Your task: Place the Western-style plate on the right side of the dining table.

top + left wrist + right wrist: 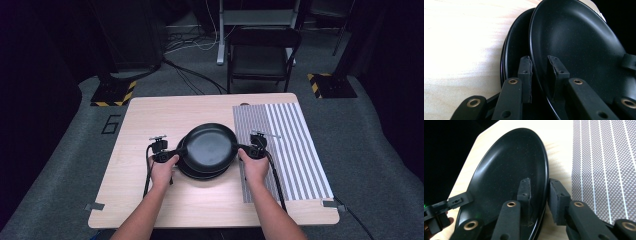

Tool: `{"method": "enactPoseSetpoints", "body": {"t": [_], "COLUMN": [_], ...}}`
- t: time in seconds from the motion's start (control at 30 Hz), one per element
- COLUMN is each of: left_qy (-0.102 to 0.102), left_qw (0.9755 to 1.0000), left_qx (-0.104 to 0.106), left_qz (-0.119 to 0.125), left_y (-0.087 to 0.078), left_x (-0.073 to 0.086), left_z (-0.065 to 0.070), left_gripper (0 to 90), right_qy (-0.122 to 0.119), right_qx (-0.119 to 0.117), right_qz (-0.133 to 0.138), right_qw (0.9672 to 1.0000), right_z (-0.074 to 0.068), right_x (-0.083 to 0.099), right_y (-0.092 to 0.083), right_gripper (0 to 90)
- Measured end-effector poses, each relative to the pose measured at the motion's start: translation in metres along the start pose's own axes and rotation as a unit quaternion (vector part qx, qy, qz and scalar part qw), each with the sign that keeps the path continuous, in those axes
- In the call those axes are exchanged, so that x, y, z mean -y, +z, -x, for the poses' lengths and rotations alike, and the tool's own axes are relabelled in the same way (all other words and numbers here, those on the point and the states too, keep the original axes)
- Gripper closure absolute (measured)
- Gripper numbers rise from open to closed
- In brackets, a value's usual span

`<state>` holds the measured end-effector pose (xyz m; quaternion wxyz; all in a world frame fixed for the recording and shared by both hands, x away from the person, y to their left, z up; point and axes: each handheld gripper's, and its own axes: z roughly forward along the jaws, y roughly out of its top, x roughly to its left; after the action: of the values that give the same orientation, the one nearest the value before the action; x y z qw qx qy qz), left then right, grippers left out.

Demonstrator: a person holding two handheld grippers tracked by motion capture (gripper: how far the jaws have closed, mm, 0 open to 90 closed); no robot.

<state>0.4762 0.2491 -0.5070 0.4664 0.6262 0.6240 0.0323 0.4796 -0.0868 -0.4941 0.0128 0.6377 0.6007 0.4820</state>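
Two black plates lie stacked mid-table. The top plate [210,146] sits shifted back and right over the lower plate [200,173]. My left gripper [179,151] straddles the top plate's left rim and my right gripper [241,149] its right rim. In the left gripper view the top plate's [579,40] rim runs between the jaws [540,70], with one pad [525,72] between the two plates, over the lower plate [516,50]. In the right gripper view the jaws [539,192] bracket the rim of the top plate [506,170]. Both pairs of pads stand slightly wider than the rim.
A grey-and-white striped mat [290,150] covers the right part of the wooden table [165,110], just beside my right hand. A dark folding chair [262,55] stands behind the table's far edge. Cables trail from both grippers toward the near edge.
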Motion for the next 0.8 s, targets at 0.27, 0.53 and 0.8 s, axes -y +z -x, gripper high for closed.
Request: {"method": "enactPoseSetpoints", "body": {"t": [0.27,0.53,0.8], "left_qy": [0.000,0.006,0.008], "left_qw": [1.0000,1.0000,0.9999], "left_qx": [-0.004,0.004,0.005], "left_qz": [0.000,0.001,0.006], "left_y": [-0.002,-0.002,-0.002], "left_x": [0.002,0.003,0.004], "left_z": [0.001,0.000,0.000], "left_gripper": [73.6,73.0,71.2], "right_qy": [0.013,0.008,0.028], "right_qx": [-0.020,-0.021,-0.005], "right_qz": [0.001,0.004,0.001], "right_qw": [0.9997,0.9997,0.9996], "right_z": [0.004,-0.005,-0.010], "right_x": [0.022,0.035,0.040], "right_y": [-0.012,-0.022,-0.022], "right_gripper": [66.0,69.5,72.2]}}
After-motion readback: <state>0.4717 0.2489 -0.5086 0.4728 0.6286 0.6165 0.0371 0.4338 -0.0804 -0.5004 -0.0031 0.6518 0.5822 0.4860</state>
